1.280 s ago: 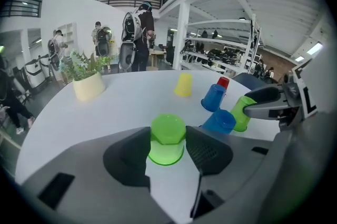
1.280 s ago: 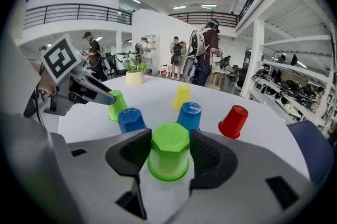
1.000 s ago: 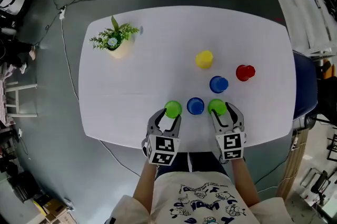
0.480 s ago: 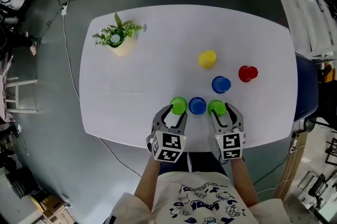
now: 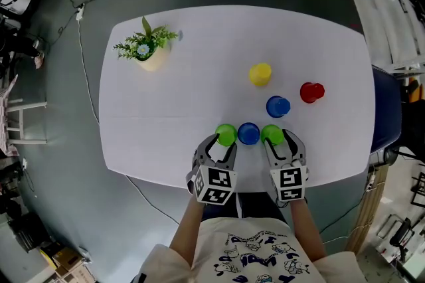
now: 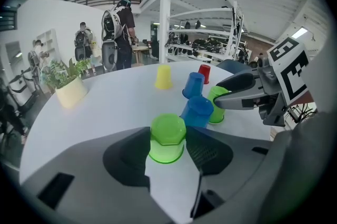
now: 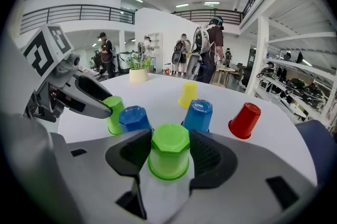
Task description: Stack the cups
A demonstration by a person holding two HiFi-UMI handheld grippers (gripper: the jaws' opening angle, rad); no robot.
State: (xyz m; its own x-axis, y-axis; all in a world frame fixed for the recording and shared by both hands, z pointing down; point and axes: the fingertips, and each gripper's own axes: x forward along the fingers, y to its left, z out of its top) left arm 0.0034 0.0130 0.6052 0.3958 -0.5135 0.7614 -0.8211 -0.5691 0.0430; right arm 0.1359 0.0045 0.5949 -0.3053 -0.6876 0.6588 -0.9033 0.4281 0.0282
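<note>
Two grippers (image 5: pixel 224 141) (image 5: pixel 276 139), each on a green cup (image 6: pixel 167 136) (image 7: pixel 169 152)

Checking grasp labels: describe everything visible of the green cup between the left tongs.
The left green cup is green plastic, upside down, faceted closed base on top, flared rim toward the white table. It stands upright near the table's front edge between the left tongs, whose pads press its sides. A blue cup sits just right of it, contact unclear; beyond is the right green cup in the right tongs.
</note>
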